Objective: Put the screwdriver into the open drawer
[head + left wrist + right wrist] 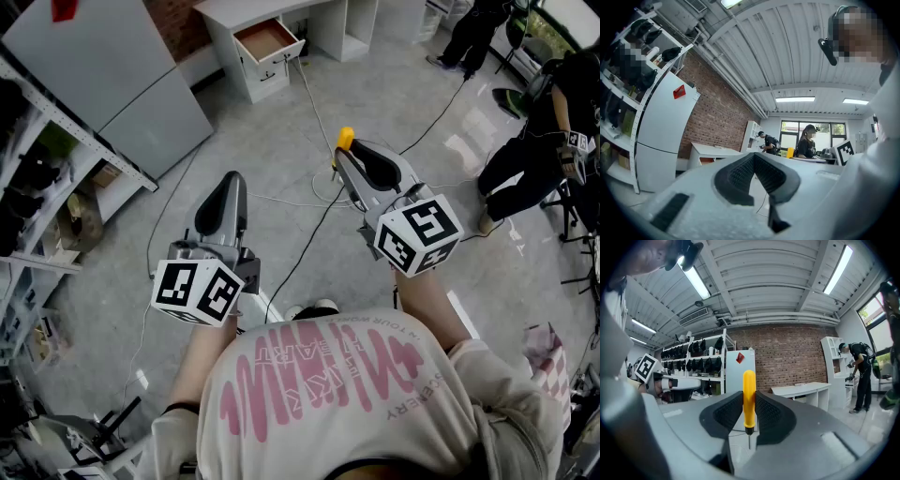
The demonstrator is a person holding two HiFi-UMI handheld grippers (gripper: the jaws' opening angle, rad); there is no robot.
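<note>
A screwdriver (345,139) with a yellow handle stands upright between the pads of my right gripper (343,161), which is shut on it. In the right gripper view the screwdriver (748,397) has its handle up and its thin metal shaft pointing down below the right gripper (749,404). My left gripper (232,184) is held level at the left, shut with nothing in it; its left gripper (754,157) pads meet at the tip. The open drawer (281,52), wood-brown inside, juts from a white desk (225,11) far ahead across the floor.
Cables (314,112) run over the grey floor between me and the desk. A grey cabinet (112,66) leans at the left beside metal shelves (37,187). Two people (539,131) stand at the right near chairs. A brick wall (787,357) backs the desk.
</note>
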